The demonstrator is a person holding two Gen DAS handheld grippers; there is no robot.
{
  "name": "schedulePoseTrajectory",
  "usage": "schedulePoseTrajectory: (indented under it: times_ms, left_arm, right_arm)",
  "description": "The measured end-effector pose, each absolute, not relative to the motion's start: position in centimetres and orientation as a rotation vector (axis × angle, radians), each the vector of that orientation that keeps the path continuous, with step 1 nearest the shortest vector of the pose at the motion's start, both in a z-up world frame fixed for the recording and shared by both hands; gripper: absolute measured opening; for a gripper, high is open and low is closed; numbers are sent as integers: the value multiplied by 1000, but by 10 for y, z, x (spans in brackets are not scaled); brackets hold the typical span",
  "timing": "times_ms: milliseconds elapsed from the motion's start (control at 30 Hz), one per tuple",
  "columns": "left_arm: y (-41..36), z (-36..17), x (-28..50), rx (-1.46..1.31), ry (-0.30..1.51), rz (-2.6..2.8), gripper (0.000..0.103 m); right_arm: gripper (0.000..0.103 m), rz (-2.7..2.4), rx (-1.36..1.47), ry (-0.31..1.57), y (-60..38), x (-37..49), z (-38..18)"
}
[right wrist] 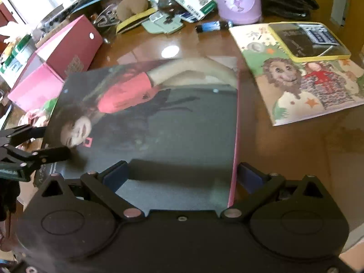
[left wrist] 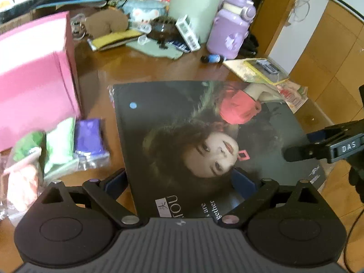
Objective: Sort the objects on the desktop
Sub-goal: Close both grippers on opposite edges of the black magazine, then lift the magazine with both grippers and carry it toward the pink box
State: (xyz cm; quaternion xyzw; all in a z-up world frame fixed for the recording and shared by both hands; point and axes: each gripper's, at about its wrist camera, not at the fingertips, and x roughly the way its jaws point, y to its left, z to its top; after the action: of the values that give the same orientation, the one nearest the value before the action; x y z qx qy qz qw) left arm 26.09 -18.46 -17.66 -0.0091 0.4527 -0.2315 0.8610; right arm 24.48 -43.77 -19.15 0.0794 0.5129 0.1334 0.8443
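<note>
I have both grippers spread wide over the magazine (left wrist: 182, 141), left gripper (left wrist: 179, 182) and right gripper (right wrist: 182, 175) grasping nothing. It looks thin, floppy and glossy, likely slippery. I judge the near edge the best hold.

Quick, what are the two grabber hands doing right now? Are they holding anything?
Left gripper: fingers spread wide on either side of the magazine, not clamped on it.
Right gripper: fingers open too, over the same magazine, holding nothing.

A home: cluttered wooden table (left wrist: 141, 68), plush toy (left wrist: 107, 22), purple water bottle (left wrist: 229, 29), children's picture book (right wrist: 302, 79).
</note>
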Motion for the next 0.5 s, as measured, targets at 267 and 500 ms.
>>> schedulePoseTrajectory:
  times_ms: [267, 500]
  left_arm:
    - [-170, -182, 247, -42, 919, -490, 98]
    - [-172, -184, 234, 6, 897, -526, 98]
  right_arm:
    - [103, 327, 142, 1031, -437, 227, -195]
    - [103, 369, 127, 1008, -439, 219, -198]
